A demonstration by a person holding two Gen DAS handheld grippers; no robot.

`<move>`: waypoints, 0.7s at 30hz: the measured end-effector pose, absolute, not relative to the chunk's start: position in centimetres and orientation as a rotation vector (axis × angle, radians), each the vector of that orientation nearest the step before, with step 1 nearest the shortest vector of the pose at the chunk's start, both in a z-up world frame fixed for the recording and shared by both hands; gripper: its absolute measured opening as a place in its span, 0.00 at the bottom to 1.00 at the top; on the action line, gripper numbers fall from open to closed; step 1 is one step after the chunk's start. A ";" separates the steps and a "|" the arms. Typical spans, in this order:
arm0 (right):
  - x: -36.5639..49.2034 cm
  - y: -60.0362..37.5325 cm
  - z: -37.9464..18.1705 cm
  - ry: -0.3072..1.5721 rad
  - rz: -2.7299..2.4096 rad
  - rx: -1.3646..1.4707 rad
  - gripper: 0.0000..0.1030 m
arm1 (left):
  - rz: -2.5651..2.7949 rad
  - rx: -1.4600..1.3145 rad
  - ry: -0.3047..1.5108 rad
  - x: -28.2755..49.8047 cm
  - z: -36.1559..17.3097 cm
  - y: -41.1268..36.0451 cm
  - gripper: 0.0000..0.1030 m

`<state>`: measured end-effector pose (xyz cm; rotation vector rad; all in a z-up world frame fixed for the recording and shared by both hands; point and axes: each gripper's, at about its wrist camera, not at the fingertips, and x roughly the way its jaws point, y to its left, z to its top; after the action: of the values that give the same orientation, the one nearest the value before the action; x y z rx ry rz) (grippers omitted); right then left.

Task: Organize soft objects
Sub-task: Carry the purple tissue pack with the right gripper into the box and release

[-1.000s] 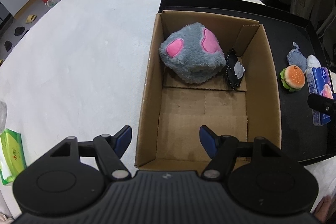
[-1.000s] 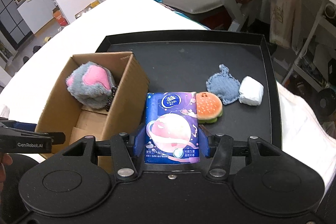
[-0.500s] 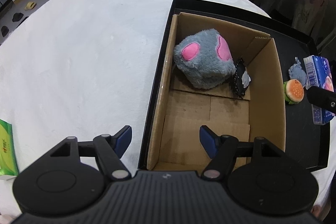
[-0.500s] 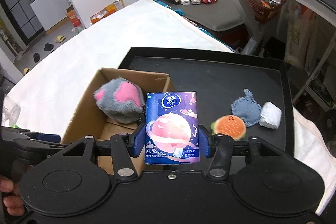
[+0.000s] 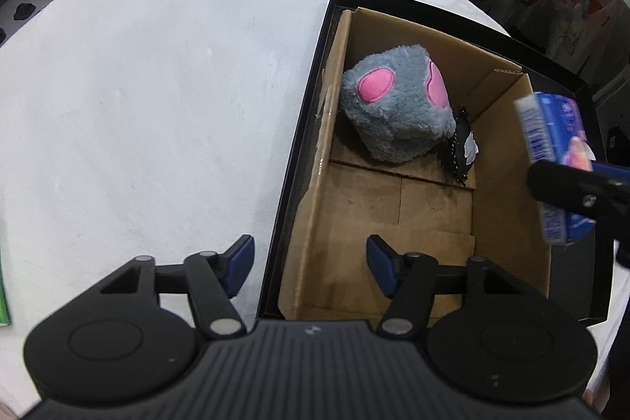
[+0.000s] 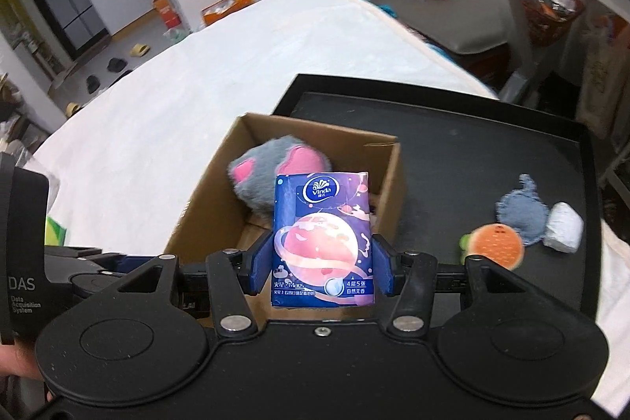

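My right gripper [image 6: 322,268] is shut on a blue Vinda tissue pack [image 6: 323,231] and holds it above the near right part of the cardboard box [image 6: 204,191]. The pack also shows in the left wrist view [image 5: 559,160], over the box's right wall. The box [image 5: 508,160] holds a grey plush with pink patches [image 5: 397,109] and a small black pouch [image 5: 460,148] at its far end. My left gripper [image 5: 309,262] is open and empty, straddling the box's near left wall.
The box stands in a black tray [image 6: 453,128] on a white table [image 5: 157,85]. A burger toy [image 6: 497,246], a denim pouch [image 6: 519,211] and a white bundle [image 6: 563,227] lie on the tray's right. A green pack [image 6: 53,231] lies left.
My right gripper has carried the tissue pack up and leftward from the tray to over the box. My left gripper has shifted left and back along the box's left wall.
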<state>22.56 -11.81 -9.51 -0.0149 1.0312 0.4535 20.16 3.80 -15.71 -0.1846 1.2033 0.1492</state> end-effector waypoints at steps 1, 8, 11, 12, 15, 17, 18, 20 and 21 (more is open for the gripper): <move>22.6 -11.5 -9.6 1.034 0.465 -0.020 0.49 | 0.144 -0.189 1.202 20.1 -15.8 3.9 0.51; 22.8 -8.8 -10.6 1.059 0.562 -0.074 0.49 | 0.123 -0.220 1.212 19.9 -16.7 4.3 0.34; 23.0 -8.2 -11.1 1.083 0.571 -0.069 0.49 | 0.119 -0.228 1.215 19.8 -17.1 4.4 0.30; 23.1 -8.0 -11.4 1.091 0.573 -0.068 0.49 | 0.118 -0.234 1.218 19.8 -17.3 4.5 0.29; 23.2 -7.5 -11.9 1.114 0.588 -0.061 0.49 | 0.122 -0.247 1.223 19.7 -17.7 4.8 0.26; 23.3 -6.9 -12.3 1.127 0.602 -0.061 0.49 | 0.121 -0.257 1.226 19.6 -17.8 5.0 0.25; 23.3 -6.7 -12.4 1.134 0.610 -0.059 0.49 | 0.122 -0.264 1.227 19.6 -17.9 5.2 0.25; 23.3 -6.2 -12.7 1.151 0.624 -0.057 0.50 | 0.124 -0.273 1.230 19.5 -18.0 5.5 0.25; 23.3 -5.9 -12.9 1.160 0.632 -0.058 0.50 | 0.122 -0.278 1.232 19.6 -18.1 5.6 0.25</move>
<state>23.30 -5.93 -12.93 -0.0580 1.1595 0.6321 19.56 5.63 -18.08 -0.2784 1.2317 0.1221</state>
